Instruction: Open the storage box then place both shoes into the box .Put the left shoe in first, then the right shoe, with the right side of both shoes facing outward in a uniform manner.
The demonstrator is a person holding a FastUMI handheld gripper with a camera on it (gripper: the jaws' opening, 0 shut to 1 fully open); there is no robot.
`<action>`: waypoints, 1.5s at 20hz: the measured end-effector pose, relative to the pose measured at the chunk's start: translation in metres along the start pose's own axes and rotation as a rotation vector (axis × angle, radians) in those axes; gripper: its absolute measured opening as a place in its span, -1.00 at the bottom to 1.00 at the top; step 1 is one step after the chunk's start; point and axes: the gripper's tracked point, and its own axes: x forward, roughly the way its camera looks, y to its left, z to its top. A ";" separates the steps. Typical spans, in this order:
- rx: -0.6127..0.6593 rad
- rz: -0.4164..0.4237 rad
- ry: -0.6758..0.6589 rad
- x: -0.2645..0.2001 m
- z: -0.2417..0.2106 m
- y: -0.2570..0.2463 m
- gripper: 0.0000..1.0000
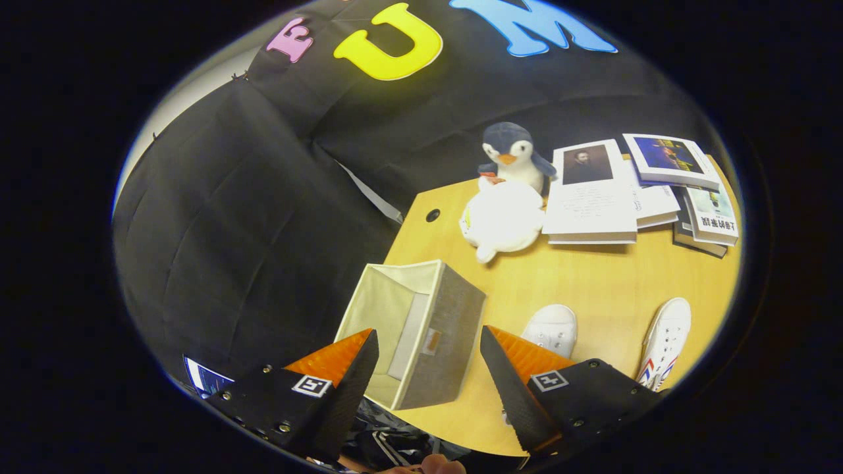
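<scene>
A grey fabric storage box (435, 336) with a cream lining stands open-topped near the wooden table's left front corner, just ahead of and between my fingers. My gripper (429, 368) is open, high above the table, with nothing between its fingers. A white canvas shoe (552, 329) lies just beyond the right finger, partly hidden by it. A second white shoe (665, 342) with red and blue stripes lies further right near the table's front edge.
A white plush (502, 218) and a penguin plush (510, 158) sit at the back of the table (593, 283). Several books (639, 191) lie at the back right. A cable hole (433, 215) marks the back left corner. Black cloth hangs left.
</scene>
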 end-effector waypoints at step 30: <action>-0.016 -0.355 0.440 0.073 -0.139 -0.167 -0.59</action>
